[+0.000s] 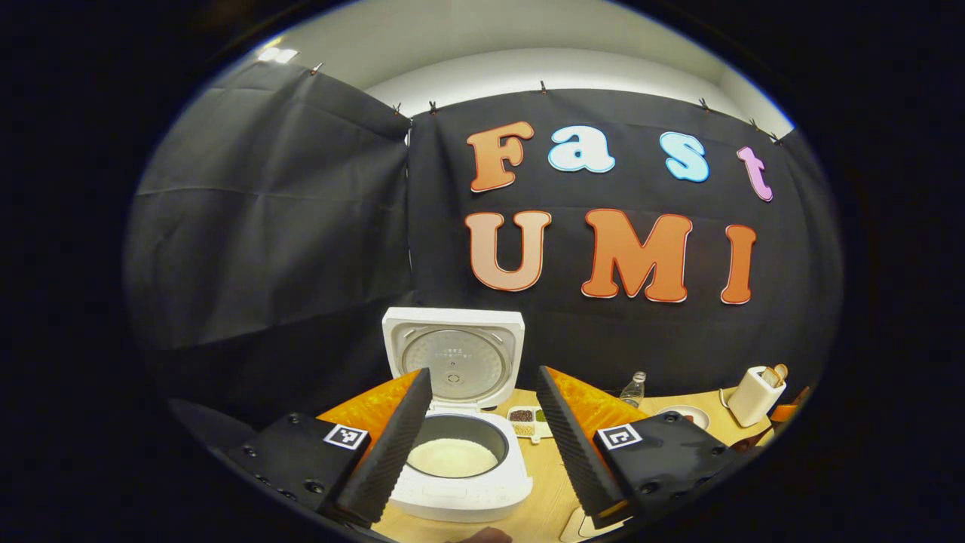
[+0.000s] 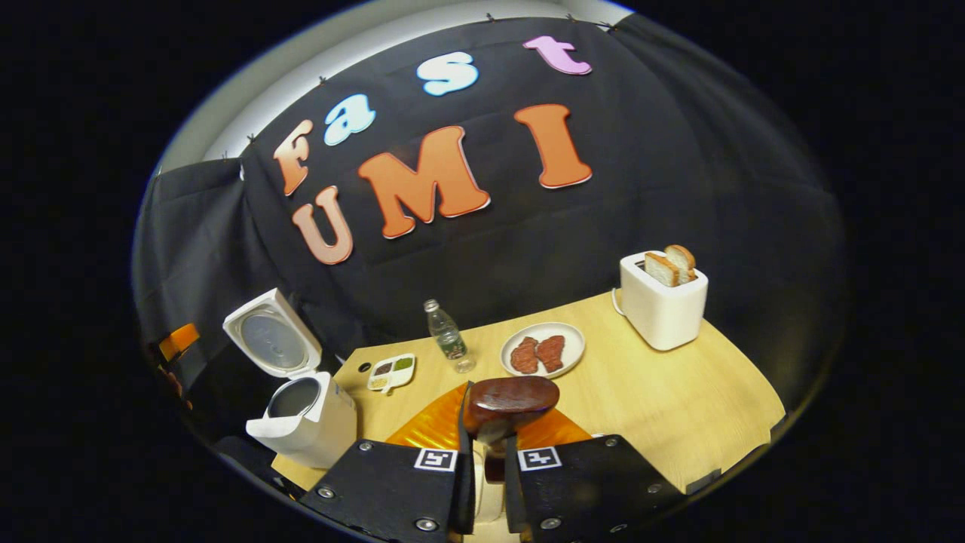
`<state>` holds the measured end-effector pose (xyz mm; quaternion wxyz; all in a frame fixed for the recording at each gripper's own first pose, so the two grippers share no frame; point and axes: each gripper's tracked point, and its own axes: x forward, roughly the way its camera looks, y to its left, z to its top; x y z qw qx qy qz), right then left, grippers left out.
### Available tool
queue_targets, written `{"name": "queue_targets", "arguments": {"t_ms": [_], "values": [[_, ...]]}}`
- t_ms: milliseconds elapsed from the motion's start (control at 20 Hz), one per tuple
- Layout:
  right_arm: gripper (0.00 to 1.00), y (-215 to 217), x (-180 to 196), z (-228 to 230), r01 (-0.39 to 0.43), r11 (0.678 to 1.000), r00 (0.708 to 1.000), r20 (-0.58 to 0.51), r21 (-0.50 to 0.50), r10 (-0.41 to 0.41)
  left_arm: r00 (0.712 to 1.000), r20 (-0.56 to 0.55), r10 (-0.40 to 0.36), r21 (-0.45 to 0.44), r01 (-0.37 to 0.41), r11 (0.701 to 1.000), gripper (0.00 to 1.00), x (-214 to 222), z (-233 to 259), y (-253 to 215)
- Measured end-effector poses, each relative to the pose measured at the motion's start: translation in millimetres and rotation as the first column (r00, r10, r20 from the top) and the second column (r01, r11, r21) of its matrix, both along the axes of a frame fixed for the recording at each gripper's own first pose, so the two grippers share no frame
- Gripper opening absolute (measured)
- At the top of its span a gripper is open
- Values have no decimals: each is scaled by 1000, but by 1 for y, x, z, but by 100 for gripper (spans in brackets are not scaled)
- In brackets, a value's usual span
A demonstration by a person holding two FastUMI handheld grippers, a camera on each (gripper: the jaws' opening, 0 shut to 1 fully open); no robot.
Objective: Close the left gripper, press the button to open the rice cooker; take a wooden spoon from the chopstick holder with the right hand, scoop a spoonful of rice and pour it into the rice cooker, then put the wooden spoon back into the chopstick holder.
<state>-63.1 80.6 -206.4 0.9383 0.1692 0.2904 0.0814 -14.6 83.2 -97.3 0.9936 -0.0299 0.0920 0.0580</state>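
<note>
Gripping the wooden spoon (image 2: 511, 400) at the bottom centre of the right gripper view, the right tongs (image 2: 488, 452) sit clamped on its handle, the dark bowl standing just above them. In the left gripper view the left tongs (image 1: 482, 437) hang spread apart at the lower centre, framing the rice cooker (image 1: 460, 452), whose lid stands upright and whose pot holds white rice. Farther back on the counter (image 2: 663, 400) lie a small seasoning tray (image 2: 390, 372), a water bottle (image 2: 448, 336), a plate (image 2: 543, 351) and, at right, a toaster (image 2: 663, 302) with bread.
</note>
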Motion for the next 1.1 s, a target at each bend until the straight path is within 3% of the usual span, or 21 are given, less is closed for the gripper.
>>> {"name": "queue_targets", "arguments": {"t_ms": [200, 400, 700, 950, 1100], "values": [[15, 61, -16, -24, -128, 987, 992, -20, -96, 126, 999, -34, -31, 2, 31, 1000, 94, -7, -17, 12], [15, 95, -22, -63, -213, 950, 977, -59, -230, 205, 997, -75, -22, 3, 22, 1000, 95, -20, -34, 35], [15, 118, -32, -99, -278, 853, 959, -76, -443, 273, 992, -121, 34, 35, -30, 999, 95, -33, -53, 71], [15, 135, -47, -128, -343, 759, 932, -102, -553, 347, 992, -122, 13, 33, -9, 999, 96, -28, -58, 69], [16, 138, -51, -136, -324, 781, 942, -108, -534, 317, 992, -126, 2, 68, 7, 998, 95, -24, -62, 69]]}}
